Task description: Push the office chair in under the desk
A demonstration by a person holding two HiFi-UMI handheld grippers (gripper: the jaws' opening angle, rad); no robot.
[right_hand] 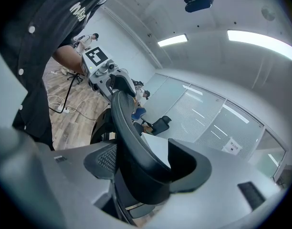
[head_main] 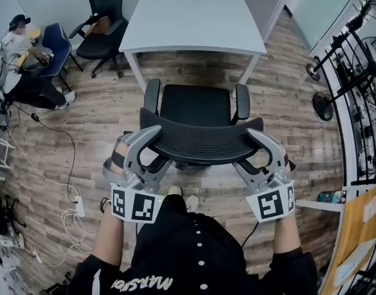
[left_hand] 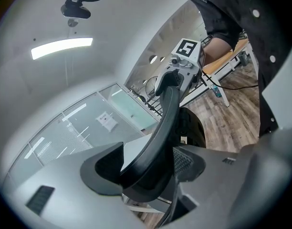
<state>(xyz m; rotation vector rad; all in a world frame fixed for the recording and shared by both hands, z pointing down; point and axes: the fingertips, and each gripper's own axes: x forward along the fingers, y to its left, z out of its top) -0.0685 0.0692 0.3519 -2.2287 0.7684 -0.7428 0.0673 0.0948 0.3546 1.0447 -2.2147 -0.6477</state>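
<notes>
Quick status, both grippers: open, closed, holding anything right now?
Left gripper: closed on the office chair's backrest, at its left end.
Right gripper: closed on the same backrest, at its right end.

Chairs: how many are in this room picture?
3. The office chair stands before the desk; a black chair is left of the desk; a blue chair is at far left. Others may be hidden.

Black mesh office chair (head_main: 197,106) stands upright facing the white desk (head_main: 191,17).
</notes>
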